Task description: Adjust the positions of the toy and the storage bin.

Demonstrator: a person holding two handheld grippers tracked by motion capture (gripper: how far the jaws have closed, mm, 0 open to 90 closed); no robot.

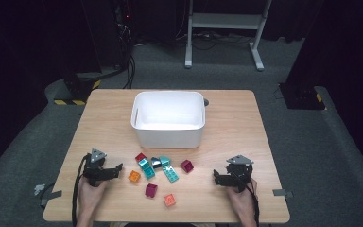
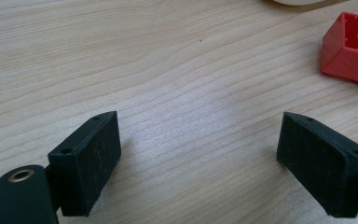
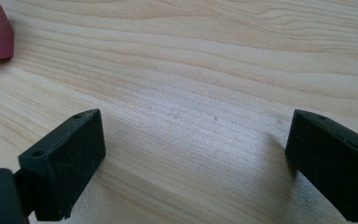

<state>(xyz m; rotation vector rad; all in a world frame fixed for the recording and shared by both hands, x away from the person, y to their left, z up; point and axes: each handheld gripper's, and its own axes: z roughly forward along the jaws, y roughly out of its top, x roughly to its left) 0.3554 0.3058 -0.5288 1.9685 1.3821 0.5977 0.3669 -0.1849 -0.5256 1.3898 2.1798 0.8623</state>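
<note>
We hold the left gripper (image 1: 115, 170) low over the near-left bench (image 1: 236, 118), jaws released wide with bare wood between them in the left gripper view, nothing gripped. Right gripper (image 1: 216, 177) sits over the near-right bench, jaws likewise spread apart and empty in the right gripper view. Between the two grippers lies a loose scatter of toy bricks: orange brick (image 1: 169, 200) nearest us, magenta brick (image 1: 151, 190) just beyond it, another orange brick (image 1: 133, 176) close to the left gripper, then teal bricks (image 1: 170, 173) touching in a cluster, a dark red brick (image 1: 140, 157) at the cluster's far left, and a maroon brick (image 1: 186, 165) toward the right gripper. Farther back, mid-bench, stands the white plastic bin (image 1: 168, 132), upright, apart from the bricks.
</note>
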